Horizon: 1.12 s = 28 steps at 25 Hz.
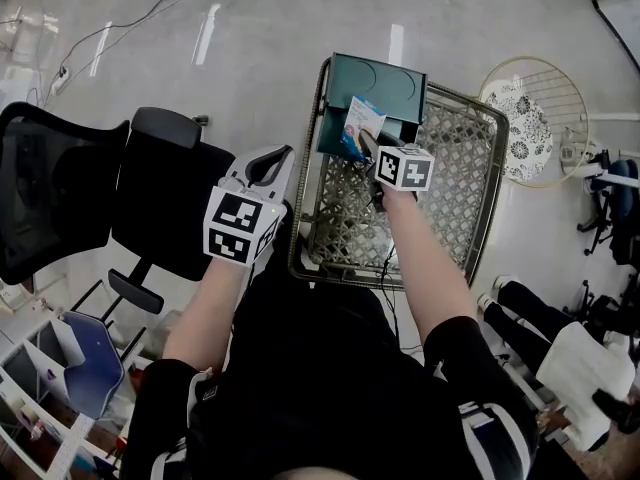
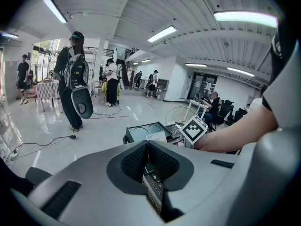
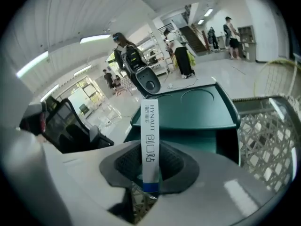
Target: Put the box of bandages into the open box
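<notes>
The right gripper is clamped on the box of bandages, holding it edge-on over the near side of the open box. Pickup and carry look done, while lowering it into the open box and letting go remain. The left gripper, jaws together and empty, waits left of the open box.

A metal mesh basket carries the open box in its far left corner, apparently propped against the rim
</notes>
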Tool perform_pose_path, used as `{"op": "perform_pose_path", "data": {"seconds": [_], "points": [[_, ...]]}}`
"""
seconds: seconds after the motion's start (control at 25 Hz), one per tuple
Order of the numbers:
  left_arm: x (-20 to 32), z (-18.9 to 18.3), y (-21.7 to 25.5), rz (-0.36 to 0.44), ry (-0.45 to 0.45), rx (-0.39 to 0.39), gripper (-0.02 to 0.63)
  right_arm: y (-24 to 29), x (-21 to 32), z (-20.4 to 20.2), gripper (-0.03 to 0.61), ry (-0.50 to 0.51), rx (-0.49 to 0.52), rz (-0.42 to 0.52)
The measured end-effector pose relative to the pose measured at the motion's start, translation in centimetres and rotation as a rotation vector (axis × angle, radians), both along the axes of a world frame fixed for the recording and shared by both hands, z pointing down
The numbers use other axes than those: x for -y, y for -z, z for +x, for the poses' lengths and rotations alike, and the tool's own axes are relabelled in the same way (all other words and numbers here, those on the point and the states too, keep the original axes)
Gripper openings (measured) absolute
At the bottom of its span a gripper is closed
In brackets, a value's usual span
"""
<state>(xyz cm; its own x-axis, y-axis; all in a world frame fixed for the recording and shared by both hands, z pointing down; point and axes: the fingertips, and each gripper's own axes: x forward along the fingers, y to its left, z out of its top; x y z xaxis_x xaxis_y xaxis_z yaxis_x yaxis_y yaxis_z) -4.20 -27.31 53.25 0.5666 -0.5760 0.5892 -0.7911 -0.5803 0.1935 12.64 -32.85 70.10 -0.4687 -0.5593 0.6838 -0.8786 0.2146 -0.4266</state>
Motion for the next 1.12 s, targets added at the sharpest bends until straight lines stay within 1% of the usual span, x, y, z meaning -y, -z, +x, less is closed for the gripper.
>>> {"op": "perform_pose_path", "data": {"seconds": [0.08,0.12,0.24,0.28,0.32,0.4,0.48,0.52,0.56,0.64,0.8,0.92,1.04,1.12], "points": [[-0.1,0.1,0.0,0.001,0.001,-0.001,0.011,-0.4,-0.7,0.0,0.101,0.087,-0.096,0.019],[-0.2,0.0,0.0,0.000,0.003,-0.002,0.011,-0.6,-1.0,0.2,0.104,0.116,-0.128,0.024],[-0.4,-0.3,-0.3,-0.003,0.014,-0.003,0.011,-0.5,-1.3,1.4,0.107,0.142,-0.181,0.032],[-0.5,-0.4,-0.3,-0.005,0.017,-0.004,0.011,-0.4,-1.3,1.9,0.103,0.162,-0.211,0.043],[-0.5,-0.4,-0.4,-0.007,0.020,-0.005,0.011,-0.3,-1.4,2.2,0.098,0.203,-0.249,0.057],[-0.7,-0.2,-0.3,-0.007,0.023,-0.007,0.011,-0.1,-2.1,2.1,0.097,0.349,-0.327,0.077],[-0.8,-0.1,-0.3,-0.005,0.025,-0.008,0.011,-0.4,-3.0,1.5,0.097,0.511,-0.377,0.066],[-0.9,-0.1,-0.2,-0.005,0.026,-0.009,0.011,-0.6,-3.2,1.2,0.097,0.566,-0.394,0.058],[-1.0,-0.2,-0.2,-0.005,0.028,-0.009,0.011,-0.8,-3.2,1.0,0.098,0.600,-0.407,0.052],[-1.1,-0.4,-0.2,-0.006,0.032,-0.008,0.011,-0.8,-2.7,0.7,0.103,0.616,-0.427,0.052],[-1.2,-0.7,-0.4,-0.009,0.039,-0.005,0.011,-0.7,-1.3,0.6,0.138,0.582,-0.456,0.065],[-1.2,-0.9,-0.6,-0.014,0.045,-0.005,0.011,-1.0,-1.1,0.9,0.138,0.556,-0.463,0.051],[-1.3,-1.0,-0.8,-0.019,0.047,-0.005,0.011,-0.8,-0.6,1.7,0.137,0.516,-0.506,0.073],[-1.3,-1.0,-0.8,-0.022,0.047,-0.004,0.011,-0.5,-0.3,2.1,0.114,0.499,-0.516,0.087]]}}
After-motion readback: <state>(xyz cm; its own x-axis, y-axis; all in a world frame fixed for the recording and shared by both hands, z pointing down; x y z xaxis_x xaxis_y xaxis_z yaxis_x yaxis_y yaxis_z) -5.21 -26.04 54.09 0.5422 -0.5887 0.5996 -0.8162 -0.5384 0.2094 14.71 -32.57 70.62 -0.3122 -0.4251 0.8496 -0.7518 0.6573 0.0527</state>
